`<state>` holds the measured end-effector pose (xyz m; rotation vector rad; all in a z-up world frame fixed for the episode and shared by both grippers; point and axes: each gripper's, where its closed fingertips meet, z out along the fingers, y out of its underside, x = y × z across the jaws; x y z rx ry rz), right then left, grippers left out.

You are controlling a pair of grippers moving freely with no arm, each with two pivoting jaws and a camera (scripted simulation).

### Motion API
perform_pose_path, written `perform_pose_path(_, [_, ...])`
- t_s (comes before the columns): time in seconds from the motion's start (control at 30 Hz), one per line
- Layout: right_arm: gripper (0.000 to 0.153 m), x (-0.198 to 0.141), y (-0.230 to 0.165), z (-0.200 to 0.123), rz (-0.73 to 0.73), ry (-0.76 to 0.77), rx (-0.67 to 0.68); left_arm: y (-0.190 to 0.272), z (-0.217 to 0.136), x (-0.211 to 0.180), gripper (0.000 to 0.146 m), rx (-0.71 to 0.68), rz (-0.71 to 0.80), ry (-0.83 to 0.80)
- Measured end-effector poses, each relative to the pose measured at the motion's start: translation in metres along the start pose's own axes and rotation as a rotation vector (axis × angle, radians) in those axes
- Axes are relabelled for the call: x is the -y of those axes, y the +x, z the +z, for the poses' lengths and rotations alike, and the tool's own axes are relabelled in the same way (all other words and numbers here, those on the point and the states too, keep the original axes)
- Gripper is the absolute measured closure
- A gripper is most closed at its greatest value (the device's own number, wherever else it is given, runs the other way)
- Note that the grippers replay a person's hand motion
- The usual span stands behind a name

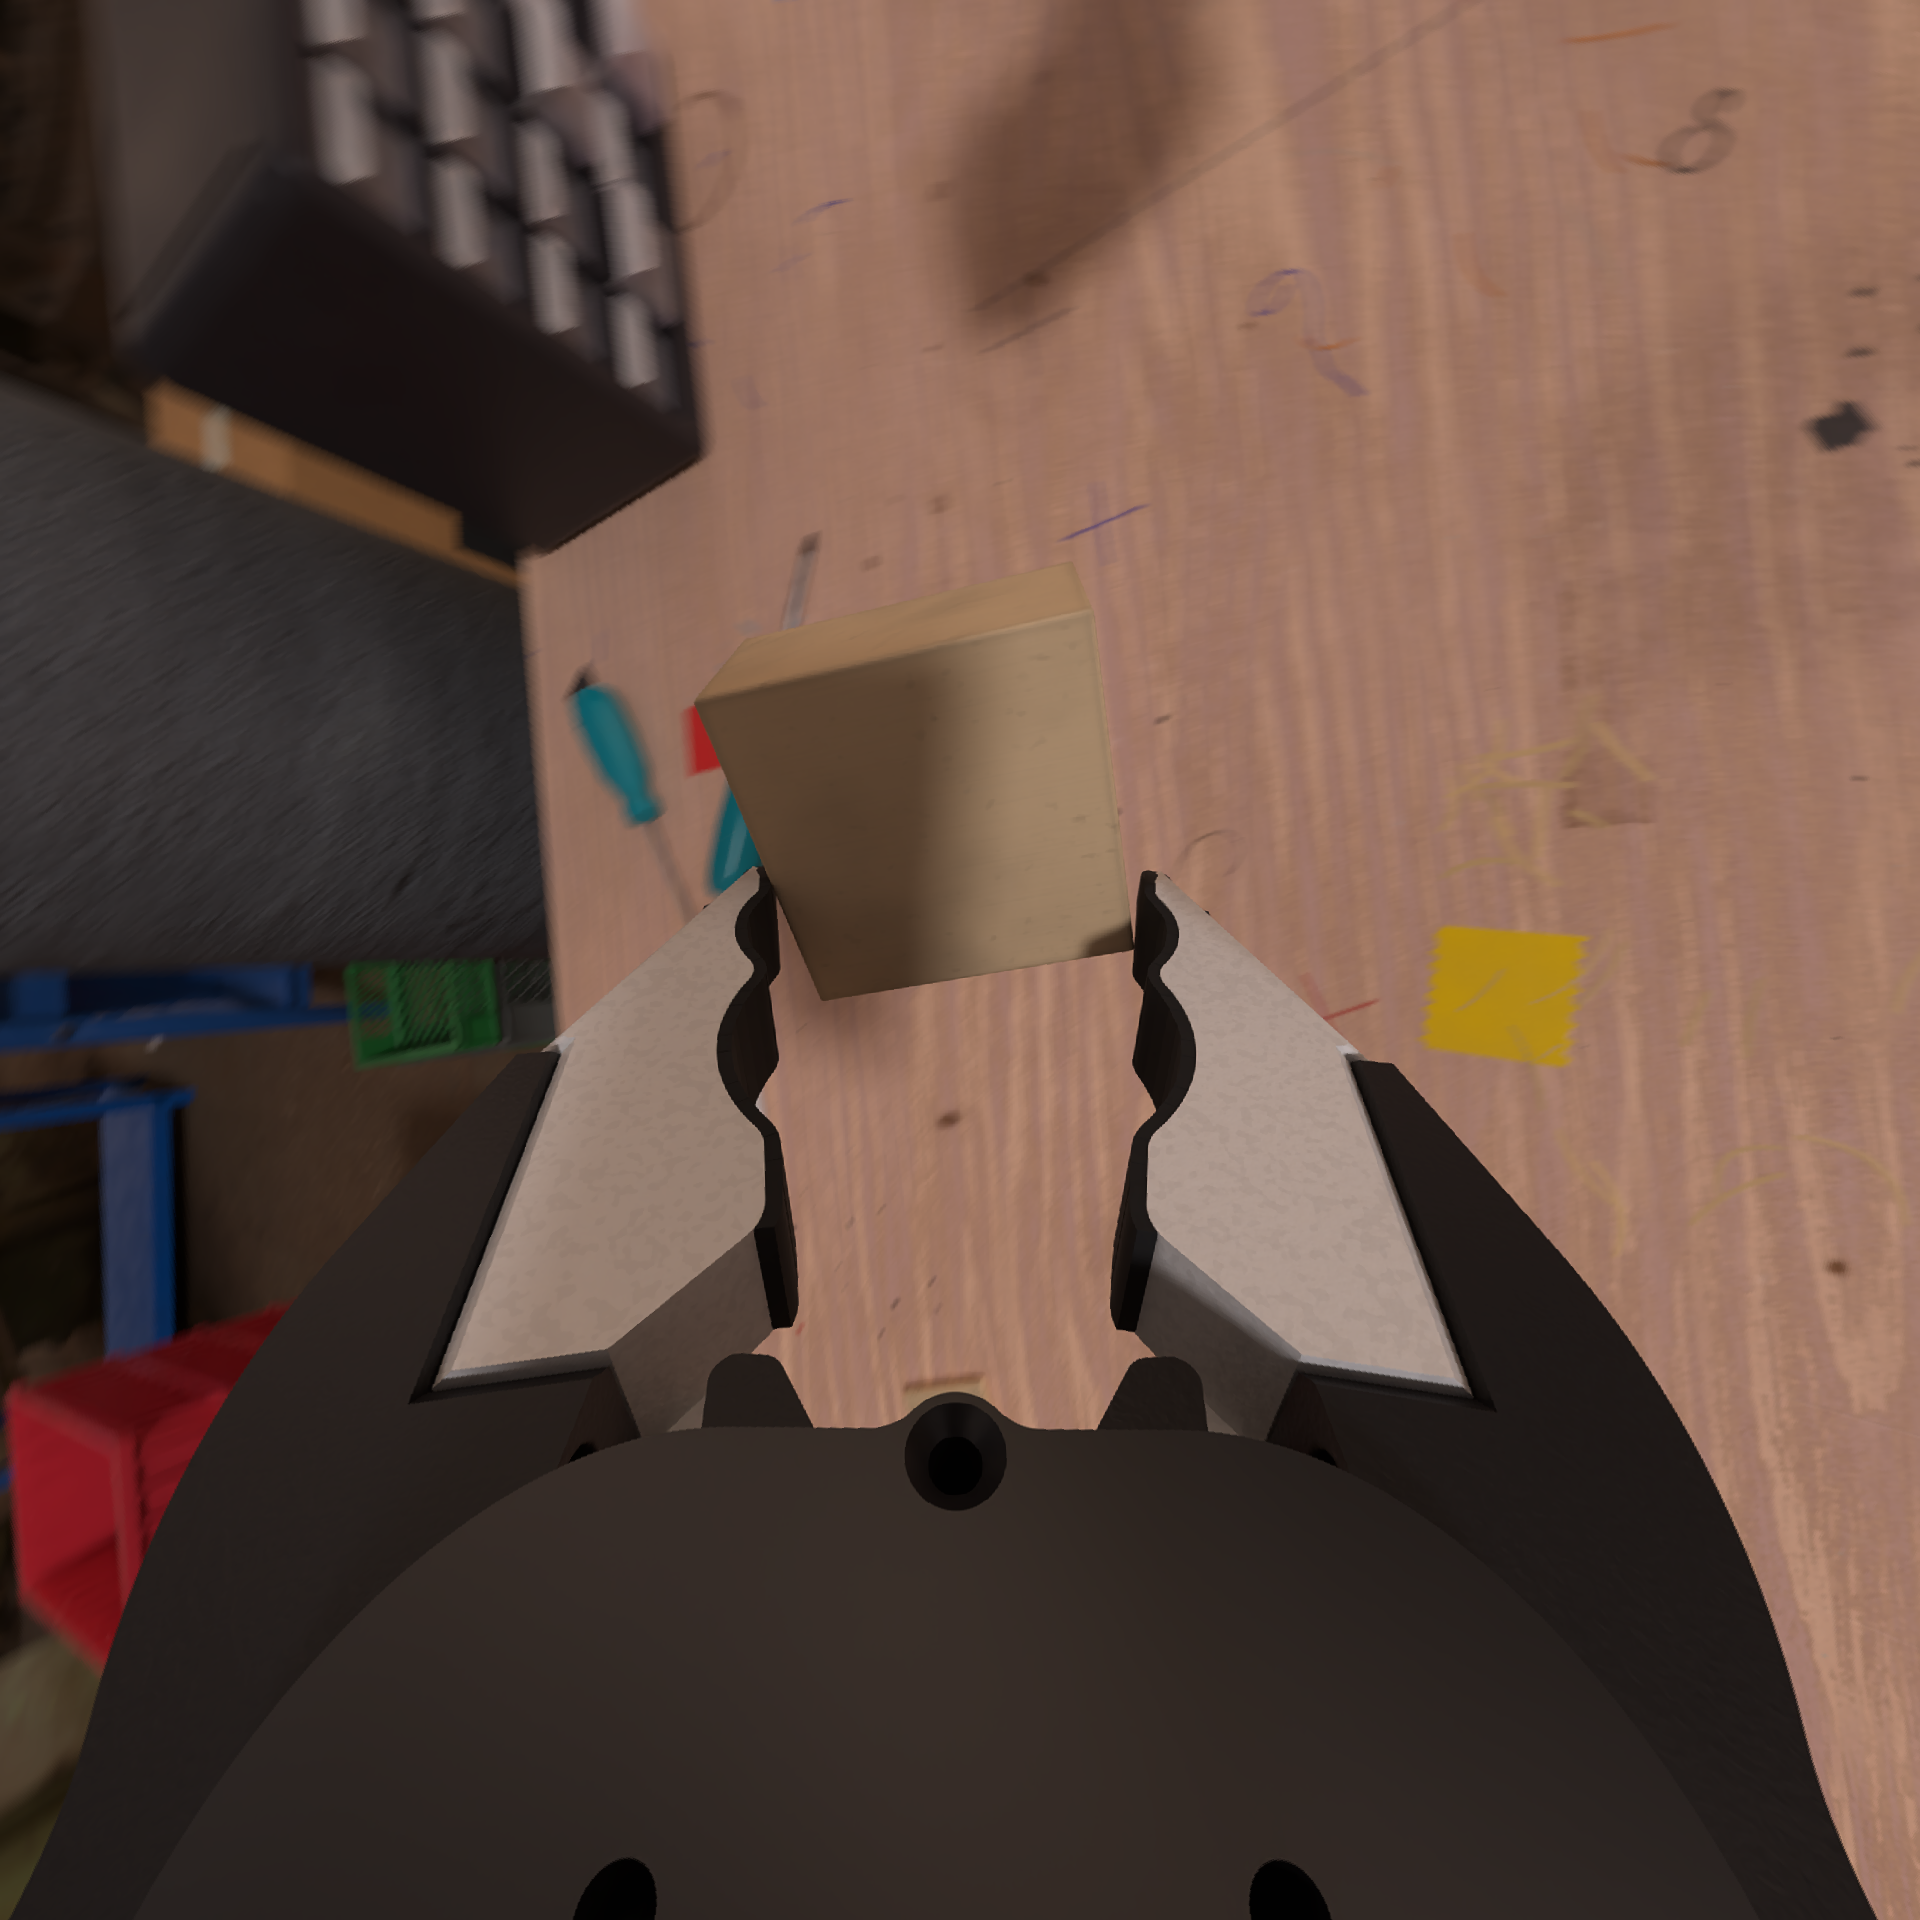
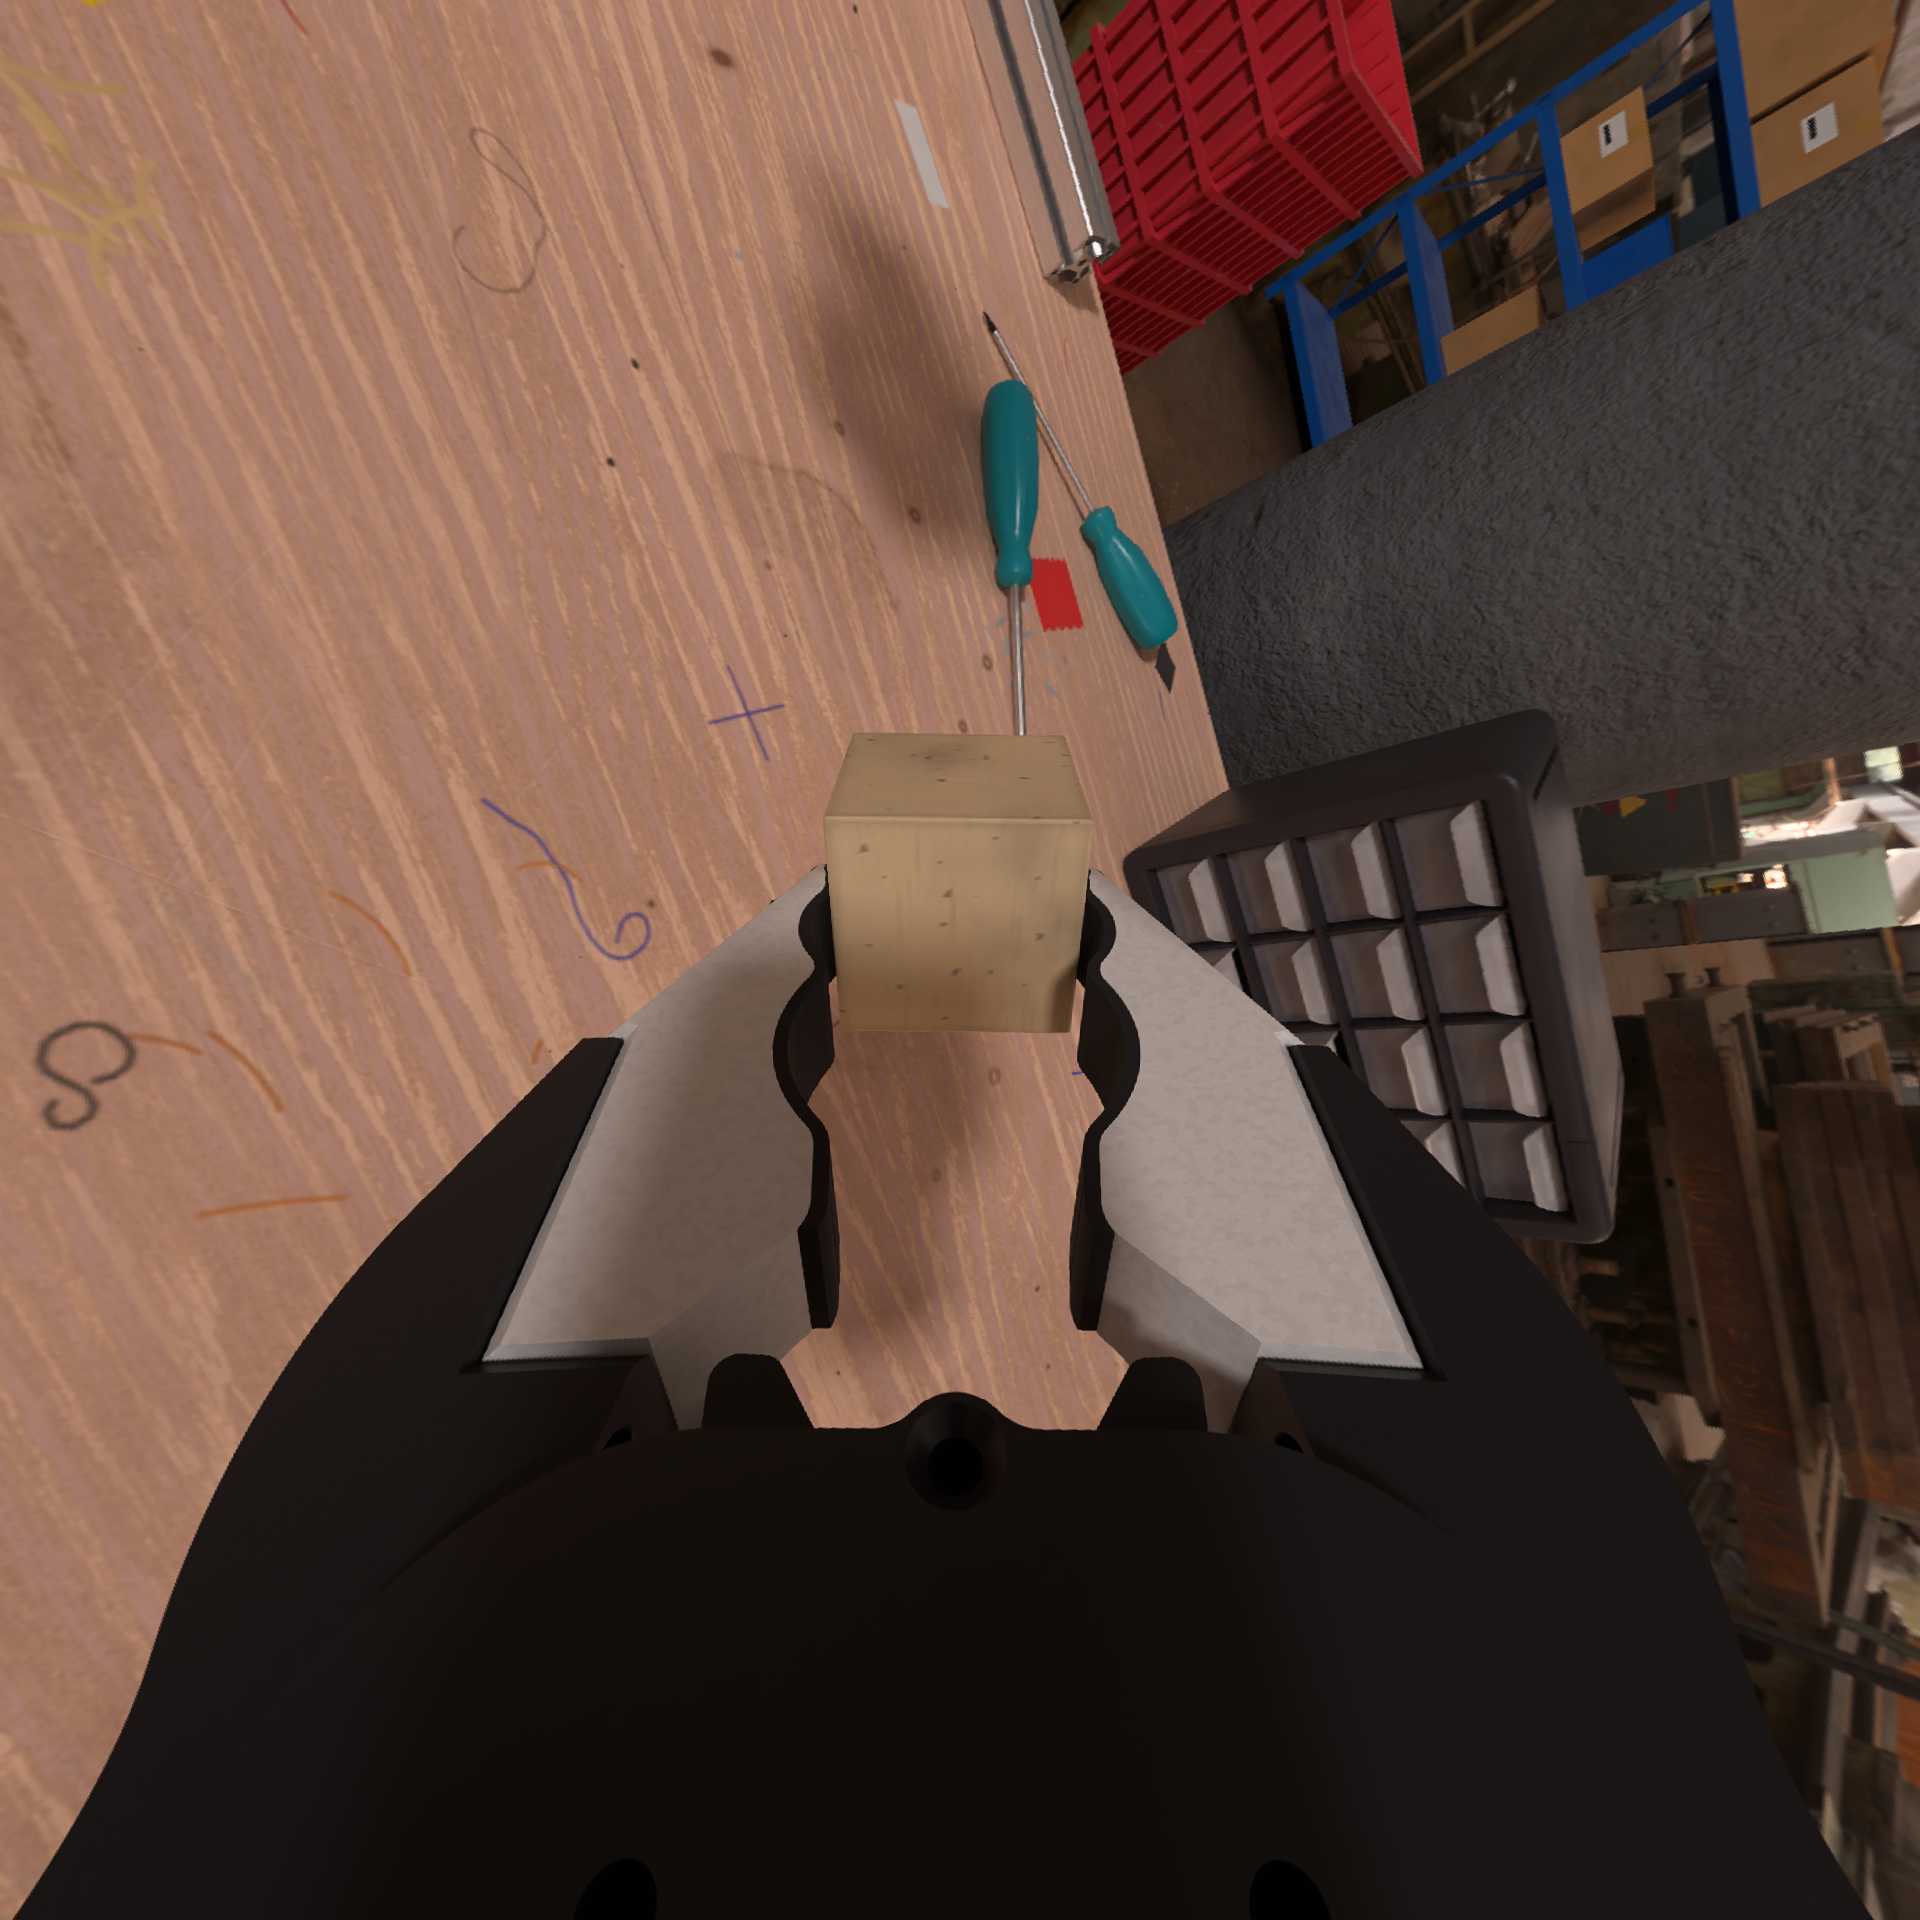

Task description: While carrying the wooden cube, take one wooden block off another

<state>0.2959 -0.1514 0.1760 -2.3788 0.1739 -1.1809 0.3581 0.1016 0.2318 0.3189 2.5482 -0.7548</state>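
My left gripper [image 1: 951, 896] is shut on a tan wooden block [image 1: 914, 790], gripping its near lower part with the very fingertips. The block is tilted and held in the air over the wooden table [image 1: 1351, 623]. My right gripper [image 2: 956, 902] is shut on a pale speckled wooden cube [image 2: 956, 831], held squarely between the fingertips above the table [image 2: 416, 520]. No other block shows in either view, and neither view shows the other gripper.
Two teal screwdrivers [image 2: 1010, 478] [image 2: 1127, 571] and a red tape patch [image 2: 1055, 594] lie near the table edge. A black drawer organizer [image 2: 1382, 987] stands beside them and also shows in the left wrist view [image 1: 468, 260]. A yellow tape patch [image 1: 1501, 995] and an aluminium bar [image 2: 1049, 135] are on the table.
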Motion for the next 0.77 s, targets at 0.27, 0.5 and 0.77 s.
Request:
perform_pose_path(0.27, [0.108, -0.003, -0.028, 0.003, 0.023, 0.016, 0.054, 0.112, 0.106, 0.011, 0.077, -0.31, 0.192, -0.087])
perform_pose_path(0.5, [0.108, -0.004, -0.045, 0.011, 0.037, 0.03, 0.093, 0.173, 0.149, -0.016, 0.077, -0.485, 0.283, -0.201])
perform_pose_path(0.77, [0.108, 0.002, -0.059, 0.02, 0.025, 0.041, 0.137, 0.197, 0.156, -0.014, 0.077, -0.581, 0.235, -0.15])
